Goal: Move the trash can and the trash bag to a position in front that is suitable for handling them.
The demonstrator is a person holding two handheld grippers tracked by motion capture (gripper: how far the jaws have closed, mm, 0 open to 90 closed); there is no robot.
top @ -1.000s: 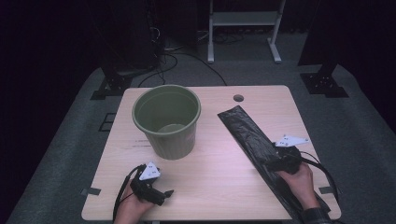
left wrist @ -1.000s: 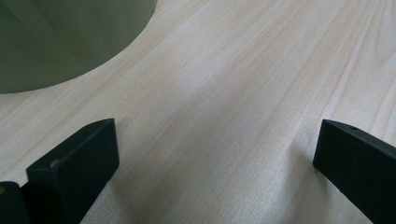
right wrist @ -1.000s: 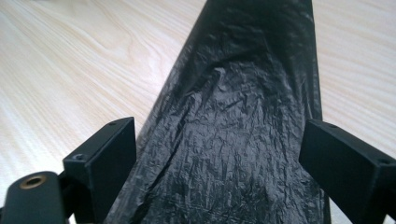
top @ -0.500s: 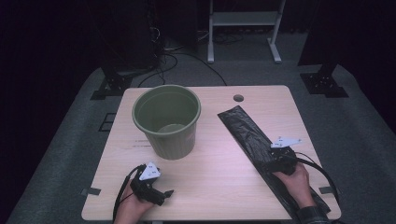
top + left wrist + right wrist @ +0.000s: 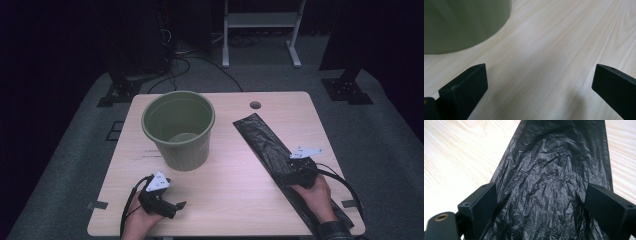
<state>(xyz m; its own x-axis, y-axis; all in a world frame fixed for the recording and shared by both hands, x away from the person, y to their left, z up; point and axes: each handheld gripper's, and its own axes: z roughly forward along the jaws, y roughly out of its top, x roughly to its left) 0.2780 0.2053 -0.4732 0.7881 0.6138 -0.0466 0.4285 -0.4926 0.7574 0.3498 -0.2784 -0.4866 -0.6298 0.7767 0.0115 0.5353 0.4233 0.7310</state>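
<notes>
The table (image 5: 225,200) holds a green bin (image 5: 179,127) and a flat black bag (image 5: 272,150) lying right of it. The right gripper (image 5: 290,176) has edged onto the bag, jaws wide astride it, nothing pinched yet. The left gripper (image 5: 177,205) rests open, empty.

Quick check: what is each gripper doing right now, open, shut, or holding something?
Left gripper: open, nothing between its jaws, bare table below.
Right gripper: open, jaws straddling the black bin bag, not clamped on it.
</notes>
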